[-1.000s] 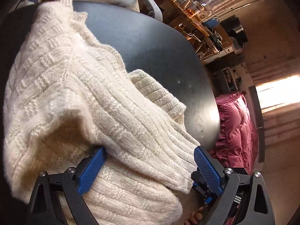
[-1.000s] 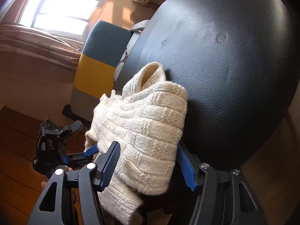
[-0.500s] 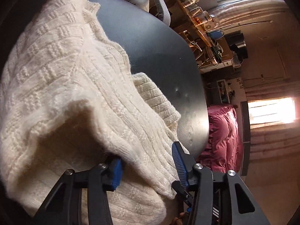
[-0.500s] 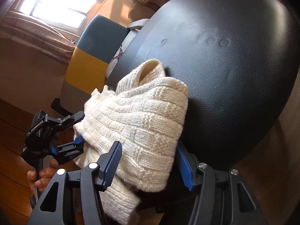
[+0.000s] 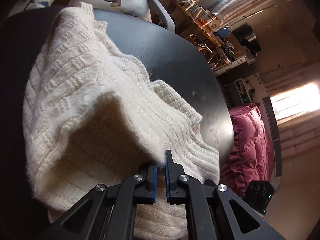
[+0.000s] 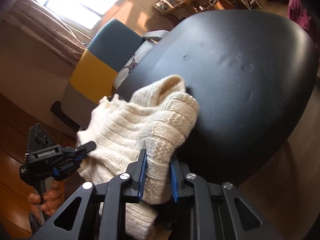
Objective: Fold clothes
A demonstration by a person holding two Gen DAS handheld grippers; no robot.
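- Sweater (image 5: 84,92): cream knit, bunched on the black round table (image 5: 180,64), near its edge; part hangs over the edge.
- Left gripper (image 5: 160,172): blue pads nearly together, pinching a thin edge of the sweater. The raised fabric forms a tent above the pads.
- Right gripper (image 6: 158,172): pads clamped on a thicker fold of the sweater; fabric fills the gap and hangs below.
- In the right wrist view, the left gripper (image 6: 80,154) grips the sweater's far side; a hand (image 6: 46,198) holds its handle.
- Beyond the table: chair (image 6: 104,60), pink bedding (image 5: 250,140).
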